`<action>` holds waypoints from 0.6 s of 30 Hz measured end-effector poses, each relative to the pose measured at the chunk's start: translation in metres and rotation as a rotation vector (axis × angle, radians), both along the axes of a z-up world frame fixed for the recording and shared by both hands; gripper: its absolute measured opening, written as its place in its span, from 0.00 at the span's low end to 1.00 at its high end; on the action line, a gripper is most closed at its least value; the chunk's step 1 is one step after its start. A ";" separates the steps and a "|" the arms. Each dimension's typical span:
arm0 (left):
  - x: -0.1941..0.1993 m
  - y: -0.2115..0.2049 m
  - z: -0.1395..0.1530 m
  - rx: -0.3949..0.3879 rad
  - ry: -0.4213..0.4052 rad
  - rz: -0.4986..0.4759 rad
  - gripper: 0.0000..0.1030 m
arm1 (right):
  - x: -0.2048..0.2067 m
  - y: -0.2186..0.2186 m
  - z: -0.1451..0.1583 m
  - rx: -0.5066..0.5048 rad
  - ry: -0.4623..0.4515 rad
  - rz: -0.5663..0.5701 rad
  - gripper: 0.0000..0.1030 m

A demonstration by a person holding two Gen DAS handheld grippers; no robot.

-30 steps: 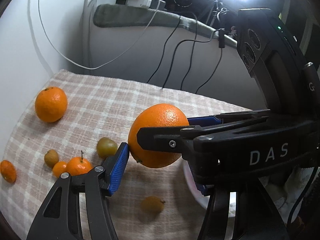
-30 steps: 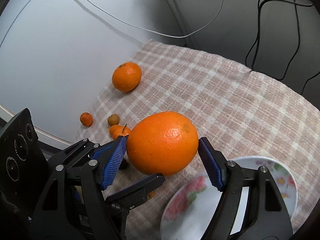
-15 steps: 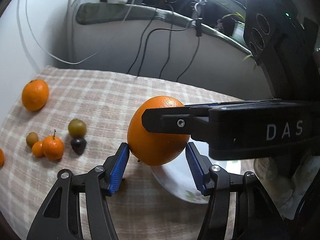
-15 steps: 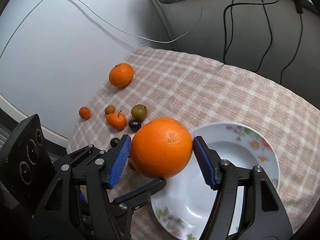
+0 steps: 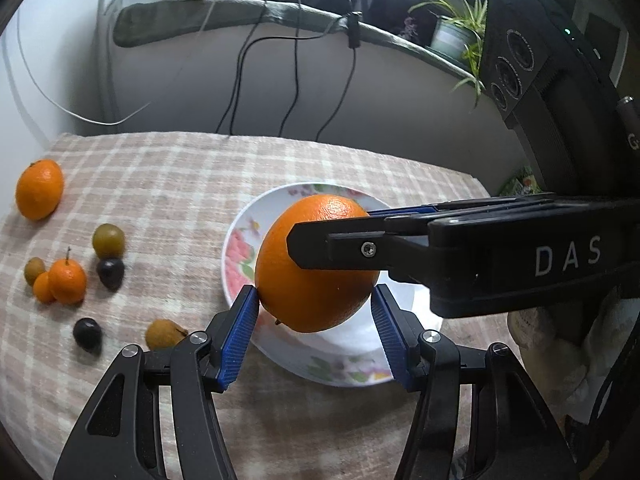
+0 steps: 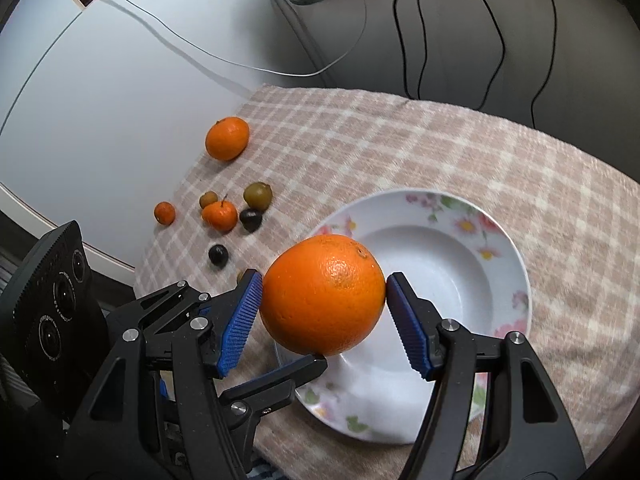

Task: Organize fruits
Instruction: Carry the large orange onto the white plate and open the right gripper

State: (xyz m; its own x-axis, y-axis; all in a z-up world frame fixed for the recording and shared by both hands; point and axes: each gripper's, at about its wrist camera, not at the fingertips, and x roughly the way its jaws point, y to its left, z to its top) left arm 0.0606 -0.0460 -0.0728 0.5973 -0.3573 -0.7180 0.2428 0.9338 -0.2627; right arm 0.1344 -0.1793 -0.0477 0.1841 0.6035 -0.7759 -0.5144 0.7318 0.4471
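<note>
A big orange [image 5: 308, 284] [image 6: 320, 292] hangs in the air over the near-left rim of a white flowered plate [image 5: 240, 240] [image 6: 504, 240]. My left gripper [image 5: 314, 300] is shut on it, its blue pads against the orange's two sides. My right gripper [image 6: 324, 284] is also shut on it, crosswise to the left one, pads touching both sides. One right finger [image 5: 332, 248] crosses the orange's front in the left wrist view. A left finger [image 6: 280, 380] shows below the orange in the right wrist view.
On the checked cloth left of the plate lie a second orange [image 5: 39, 189] [image 6: 227, 137], a stemmed tangerine [image 5: 67, 280], a green plum [image 5: 108, 240], two dark fruits [image 5: 87, 333] and a brown one [image 5: 162, 333]. Cables hang down the back wall. A potted plant [image 5: 452, 36] stands on the ledge.
Both grippers carried the orange to the right, from above the bare cloth to above the plate. The right gripper's pads closed in from a gap onto the orange.
</note>
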 end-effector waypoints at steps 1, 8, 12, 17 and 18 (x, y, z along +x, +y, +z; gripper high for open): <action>0.000 -0.001 0.000 0.002 0.000 -0.005 0.56 | -0.001 -0.003 0.000 0.002 0.005 -0.002 0.65; -0.006 -0.009 0.008 0.018 -0.034 -0.028 0.54 | -0.007 -0.015 0.001 0.008 0.012 -0.017 0.65; -0.011 -0.010 0.011 0.020 -0.038 -0.030 0.54 | -0.007 -0.027 0.014 0.020 -0.022 -0.046 0.65; -0.018 -0.007 0.010 0.031 -0.037 -0.024 0.54 | -0.010 -0.040 0.025 0.020 -0.068 -0.080 0.65; -0.018 -0.006 0.010 0.031 -0.038 -0.022 0.54 | -0.012 -0.042 0.027 0.022 -0.076 -0.088 0.65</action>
